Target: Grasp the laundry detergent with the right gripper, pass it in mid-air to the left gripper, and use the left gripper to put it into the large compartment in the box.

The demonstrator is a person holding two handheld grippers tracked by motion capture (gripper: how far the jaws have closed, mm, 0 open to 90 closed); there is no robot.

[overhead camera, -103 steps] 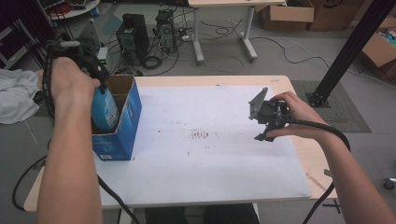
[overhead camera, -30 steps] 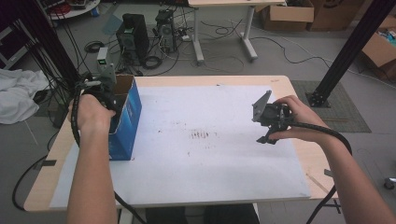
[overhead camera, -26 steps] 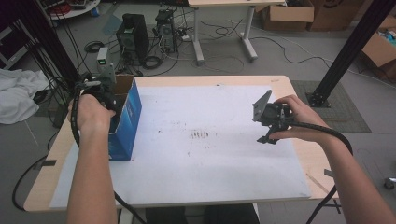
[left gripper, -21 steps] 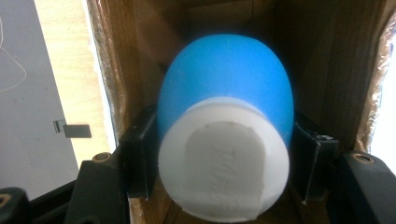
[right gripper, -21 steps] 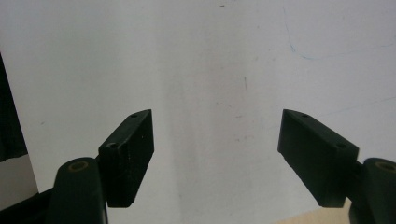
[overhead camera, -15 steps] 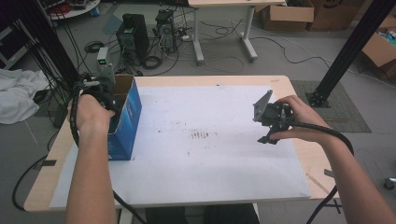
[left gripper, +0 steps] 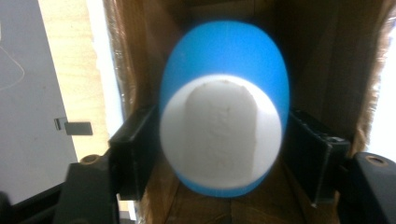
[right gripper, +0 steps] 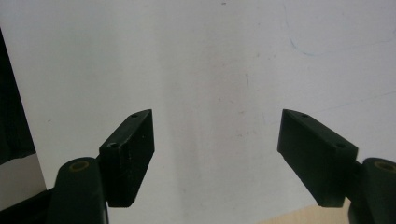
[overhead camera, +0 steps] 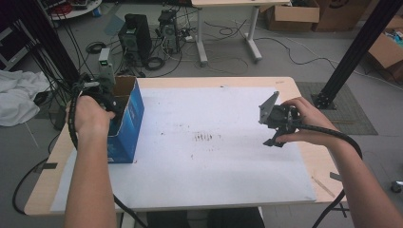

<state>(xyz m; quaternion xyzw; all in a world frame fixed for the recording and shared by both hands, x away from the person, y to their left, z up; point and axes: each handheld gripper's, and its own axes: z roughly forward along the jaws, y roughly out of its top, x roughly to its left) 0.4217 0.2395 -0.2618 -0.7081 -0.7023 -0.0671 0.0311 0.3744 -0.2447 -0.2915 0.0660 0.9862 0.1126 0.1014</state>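
Observation:
A blue and white egg-shaped object (left gripper: 219, 107) hangs inside an open blue cardboard box (overhead camera: 127, 124) at the table's left edge. My left gripper (left gripper: 222, 128) reaches down into that box, and the hand on it covers the jaws in the high view. Its jaws have just been opening; they now flank the egg on both sides with their hold loosened. The egg looks slightly blurred. My right gripper (overhead camera: 275, 135) hovers over the white sheet (overhead camera: 214, 156) at the right. Its jaws (right gripper: 215, 116) stand wide open with nothing between them.
The box's brown inner walls (left gripper: 327, 70) close in tightly around the left gripper. A white sheet (right gripper: 210, 56) covers most of the wooden table (overhead camera: 313, 156). Beyond the table's far edge, computer towers (overhead camera: 135, 38) and cables stand on the floor.
The left hand, which held the blue egg above the box a few seconds ago, has lowered it inside. Over the last second neither hand has visibly moved.

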